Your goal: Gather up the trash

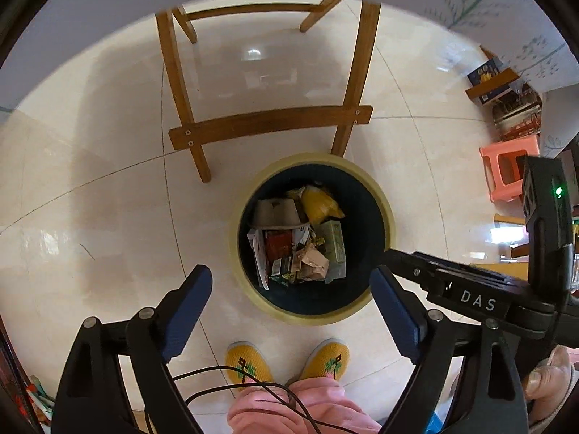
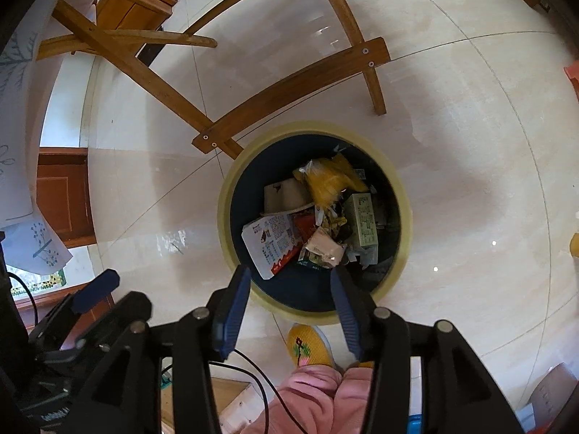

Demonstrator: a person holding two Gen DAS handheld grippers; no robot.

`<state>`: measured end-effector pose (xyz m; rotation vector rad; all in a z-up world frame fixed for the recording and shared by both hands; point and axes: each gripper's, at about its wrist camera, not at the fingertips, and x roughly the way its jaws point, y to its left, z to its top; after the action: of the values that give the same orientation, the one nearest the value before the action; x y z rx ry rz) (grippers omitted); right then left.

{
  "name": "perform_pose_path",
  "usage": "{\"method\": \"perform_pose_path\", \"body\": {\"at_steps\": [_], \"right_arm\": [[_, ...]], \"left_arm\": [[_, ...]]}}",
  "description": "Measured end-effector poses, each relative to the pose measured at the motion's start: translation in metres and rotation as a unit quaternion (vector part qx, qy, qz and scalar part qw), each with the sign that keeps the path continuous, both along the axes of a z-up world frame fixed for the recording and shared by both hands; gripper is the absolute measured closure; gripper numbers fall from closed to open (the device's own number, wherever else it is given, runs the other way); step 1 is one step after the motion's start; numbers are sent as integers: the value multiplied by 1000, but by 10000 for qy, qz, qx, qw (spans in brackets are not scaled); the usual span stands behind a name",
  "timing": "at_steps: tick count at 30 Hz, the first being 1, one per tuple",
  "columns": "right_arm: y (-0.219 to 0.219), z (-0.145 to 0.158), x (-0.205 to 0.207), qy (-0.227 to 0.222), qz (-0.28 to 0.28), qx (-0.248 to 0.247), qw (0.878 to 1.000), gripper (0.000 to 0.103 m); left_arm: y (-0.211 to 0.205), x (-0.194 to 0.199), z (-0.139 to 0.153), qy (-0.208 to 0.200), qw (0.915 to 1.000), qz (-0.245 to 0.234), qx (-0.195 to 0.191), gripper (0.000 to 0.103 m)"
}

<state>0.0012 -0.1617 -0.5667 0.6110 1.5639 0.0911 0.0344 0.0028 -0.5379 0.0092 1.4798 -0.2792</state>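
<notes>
A round trash bin (image 1: pixel 384 202) with a pale yellow rim and dark liner stands on the tiled floor, seen from above in both views (image 2: pixel 224 195). It holds mixed trash (image 1: pixel 300 238): a yellow bag, a paper cup, cartons and wrappers (image 2: pixel 318 217). My left gripper (image 1: pixel 291 300) is open and empty above the bin's near rim. My right gripper (image 2: pixel 291 289) is open and empty above the same rim. The right gripper's body (image 1: pixel 477 300) shows at the right of the left wrist view. The left gripper's blue finger (image 2: pixel 96 289) shows at the lower left of the right wrist view.
A wooden chair frame (image 1: pixel 267 123) stands just behind the bin (image 2: pixel 289 83). A pink stool (image 1: pixel 506 173) and a cluttered shelf (image 1: pixel 506 97) are at the right. The person's yellow slippers (image 1: pixel 249 361) and pink trousers (image 2: pixel 318 398) are below the grippers. Wooden furniture (image 2: pixel 65 199) stands at the left.
</notes>
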Motion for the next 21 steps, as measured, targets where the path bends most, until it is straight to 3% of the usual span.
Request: {"method": "perform_pose_path", "body": {"at_steps": [7,16,21], "right_arm": [[0,30,-14,-324,-9,-137,9994,56],[-3,108,-37,-867,1,-350,9956,56],[-6,174,-51,-1106,122,-466,9927,41]], "left_arm": [[7,-8,26,-236,9996,105,-109,12],[3,-33,88,-523,9983,149,-219,12],[3,-50,148,-647,9972,210,-305,12]]}}
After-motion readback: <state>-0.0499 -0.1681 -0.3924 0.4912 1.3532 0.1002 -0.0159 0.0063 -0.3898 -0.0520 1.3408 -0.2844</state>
